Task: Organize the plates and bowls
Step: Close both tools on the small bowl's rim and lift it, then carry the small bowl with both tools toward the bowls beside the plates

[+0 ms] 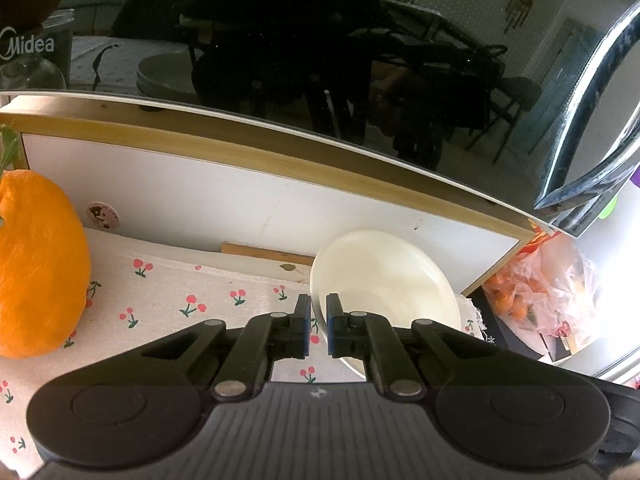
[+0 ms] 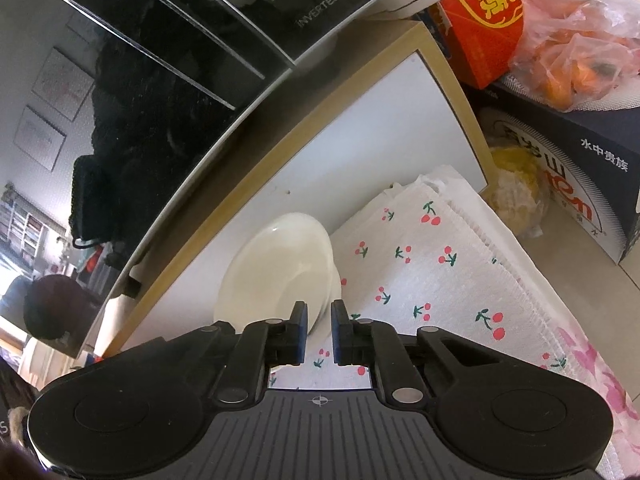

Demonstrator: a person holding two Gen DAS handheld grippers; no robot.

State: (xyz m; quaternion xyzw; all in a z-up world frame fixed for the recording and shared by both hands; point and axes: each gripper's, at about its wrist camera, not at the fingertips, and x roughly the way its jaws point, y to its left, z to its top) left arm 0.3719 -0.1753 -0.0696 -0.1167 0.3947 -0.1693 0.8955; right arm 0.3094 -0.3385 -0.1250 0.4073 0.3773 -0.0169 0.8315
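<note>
A white bowl [image 1: 384, 280] sits tilted over the cherry-print cloth [image 1: 180, 288], close to a white panel with a wooden edge [image 1: 200, 192]. My left gripper [image 1: 319, 308] is shut on the bowl's left rim, which runs between its blue pads. In the right wrist view the same bowl [image 2: 280, 268] leans toward the panel, and my right gripper [image 2: 320, 312] is shut on its near right rim above the cloth [image 2: 432, 280]. The lower part of the bowl is hidden behind the fingers in both views.
A glossy black microwave [image 1: 280, 40] overhangs just above the panel. An orange plush fruit [image 1: 36, 264] stands on the cloth at the left. To the right are a plastic bag of oranges [image 2: 580, 60], a red box [image 2: 476, 12] and a dark carton [image 2: 580, 168].
</note>
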